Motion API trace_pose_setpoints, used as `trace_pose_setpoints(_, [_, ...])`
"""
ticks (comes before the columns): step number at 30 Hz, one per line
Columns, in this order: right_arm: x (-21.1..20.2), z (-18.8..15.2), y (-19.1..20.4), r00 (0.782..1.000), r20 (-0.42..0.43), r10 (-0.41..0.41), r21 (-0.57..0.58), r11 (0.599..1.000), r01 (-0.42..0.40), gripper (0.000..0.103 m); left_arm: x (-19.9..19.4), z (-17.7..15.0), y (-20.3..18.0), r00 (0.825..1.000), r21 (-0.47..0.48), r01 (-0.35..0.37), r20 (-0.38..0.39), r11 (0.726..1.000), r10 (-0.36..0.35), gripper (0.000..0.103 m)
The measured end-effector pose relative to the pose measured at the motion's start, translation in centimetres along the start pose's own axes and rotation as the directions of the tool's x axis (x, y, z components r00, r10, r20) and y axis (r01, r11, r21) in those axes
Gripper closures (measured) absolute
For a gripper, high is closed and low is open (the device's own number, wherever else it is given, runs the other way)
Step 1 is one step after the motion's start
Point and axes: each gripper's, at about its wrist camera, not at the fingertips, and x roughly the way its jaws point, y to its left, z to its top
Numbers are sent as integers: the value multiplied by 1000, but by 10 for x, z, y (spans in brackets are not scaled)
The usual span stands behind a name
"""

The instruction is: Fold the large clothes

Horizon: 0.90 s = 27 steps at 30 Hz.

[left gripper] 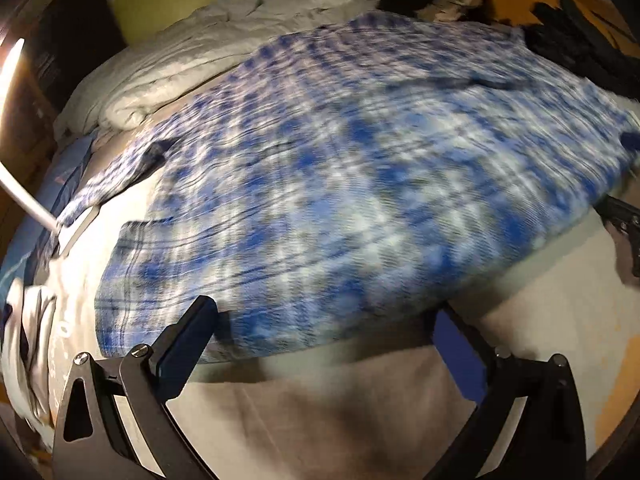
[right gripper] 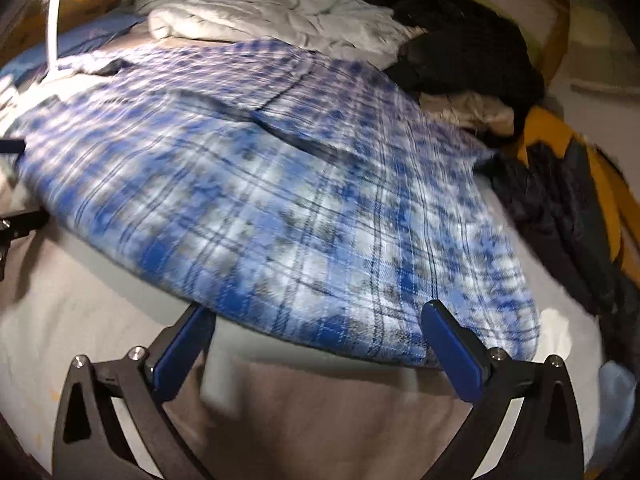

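We have a bed [left gripper: 540, 332] with a pale sheet under us, and most of it is taken up by a blue and white plaid shirt [left gripper: 340, 168], lying spread out and mostly flat. Its near hem runs just ahead of both our grippers. One sleeve [left gripper: 120, 172] trails off to the left in the left view, and a fold or crease crosses the upper part. Both views are blurred, so finer details of the cloth are hard to read.

Behind the shirt sits a rumpled white duvet [left gripper: 192, 64], and to the right a heap of dark clothes [right gripper: 460, 40] over something orange [right gripper: 552, 132].

Our left gripper [left gripper: 324, 316] is spread as wide as it goes, with nothing between its fingers; its tips reach the hem. Our right gripper [right gripper: 316, 312] is likewise fully spread and empty, at the hem nearer the right corner.

As we judge it, the laying-out looks done but no real fold shows yet. The sleeves and body all remain to be folded.
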Motion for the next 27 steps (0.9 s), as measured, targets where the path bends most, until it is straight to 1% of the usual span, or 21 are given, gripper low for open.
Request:
trace_pose_setpoints(4, [5,1,-8,1000,-9,1,40,999,0,0,3,0,8,1000,-26,-25,2,999,25,0])
trace_pose_setpoints(8, [10,2,-14,1000,-19,-2,86,996,4,0,9,2,21,999,-92,-32,-5,995,32,0])
trace_pose_setpoints(10, [12,4,-18,1000,-20,-9,97,995,11,0,12,3,27,998,-115,-56,0,992,56,0])
trace_pose_setpoints(14, [16,5,-27,997,-20,-73,120,990,75,0,17,3,41,993,-165,-118,-3,979,119,0])
trace_pose_setpoints(17, [19,5,-41,991,-22,-133,153,979,135,0,22,1,54,992,-226,-123,-18,966,122,0])
trace_pose_setpoints(19, [21,5,-48,987,-25,-160,170,972,162,0,22,0,59,991,-244,-136,-15,960,137,0])
trace_pose_setpoints(21, [22,4,-58,980,-26,-198,196,960,199,0,21,1,62,980,-248,-192,1,950,198,2])
trace_pose_setpoints(23, [20,4,-65,974,-18,-224,213,951,222,0,19,2,66,965,-246,-250,18,936,263,15])
trace_pose_setpoints(24, [18,3,-69,969,-11,-246,222,945,242,5,19,2,69,959,-247,-269,23,931,283,34])
trace_pose_setpoints(25, [15,3,-72,961,-3,-277,233,934,270,28,18,2,71,956,-254,-277,27,927,293,63])
trace_pose_setpoints(26, [14,2,-75,957,-2,-291,239,929,283,44,18,2,75,956,-266,-275,28,924,292,79])
trace_pose_setpoints(27, [14,2,-80,956,-15,-294,254,923,288,76,18,3,79,958,-281,-267,27,922,286,95])
